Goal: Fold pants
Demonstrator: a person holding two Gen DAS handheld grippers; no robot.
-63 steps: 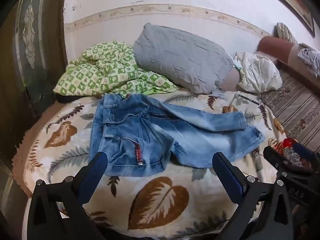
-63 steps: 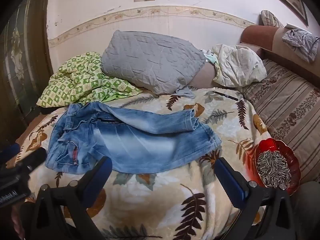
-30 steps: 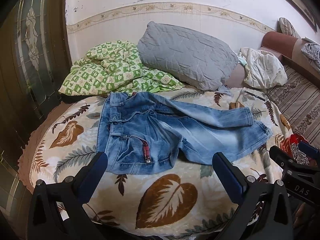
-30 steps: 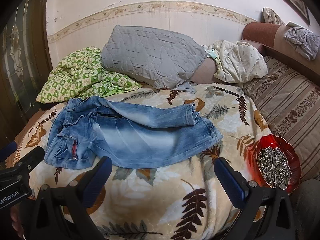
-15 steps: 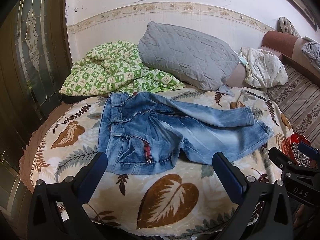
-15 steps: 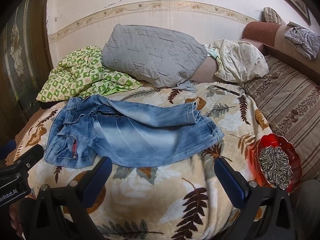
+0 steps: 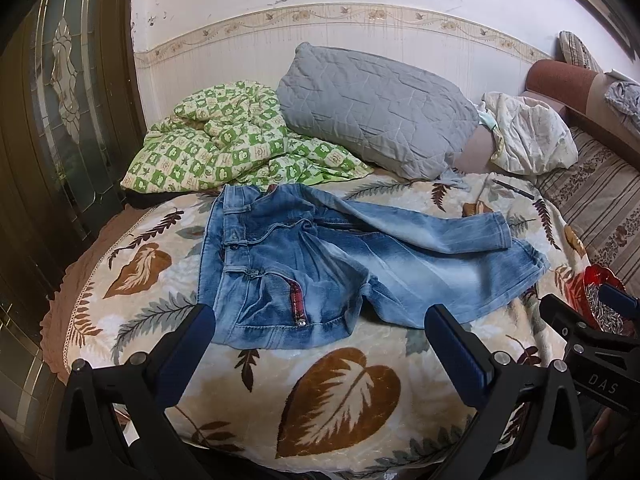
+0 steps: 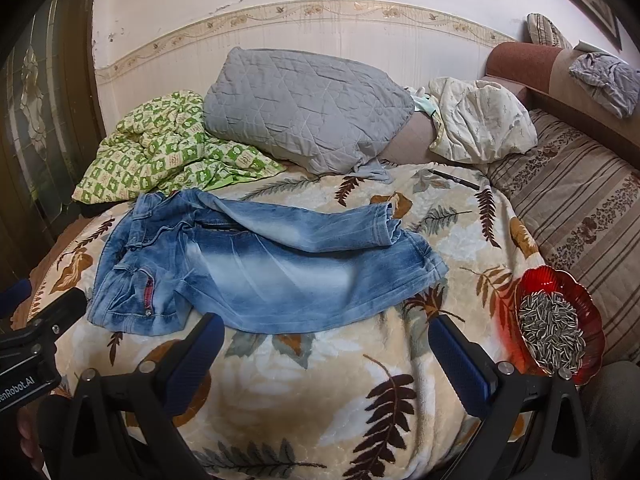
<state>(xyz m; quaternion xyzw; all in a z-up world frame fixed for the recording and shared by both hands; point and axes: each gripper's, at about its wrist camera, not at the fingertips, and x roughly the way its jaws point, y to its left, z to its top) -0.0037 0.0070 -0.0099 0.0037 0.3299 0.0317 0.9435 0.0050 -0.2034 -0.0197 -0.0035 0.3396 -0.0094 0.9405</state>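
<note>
Faded blue jeans [image 7: 344, 264] [image 8: 260, 268] lie on the leaf-print blanket [image 7: 340, 392] [image 8: 320, 380], waistband to the left and legs to the right. One leg lies loosely over the other, and the near waist corner is rumpled. My left gripper [image 7: 320, 320] hovers open just in front of the near hem of the jeans, with nothing between its blue pads. My right gripper [image 8: 326, 328] is open too, over the blanket in front of the lower leg. Each gripper shows at the edge of the other's view.
A green checked quilt [image 7: 224, 148], a grey pillow [image 7: 372, 108] and a white bundle [image 7: 528, 136] lie behind the jeans. A red dish of sunflower seeds [image 8: 560, 324] sits at the right edge. A pen [image 8: 454, 179] lies near the striped cushion [image 8: 580, 200]. A dark door [image 7: 60, 120] stands left.
Both grippers have drifted slightly, so the jeans sit a little further right in each view. The jeans have not moved, and both grippers stay open.
</note>
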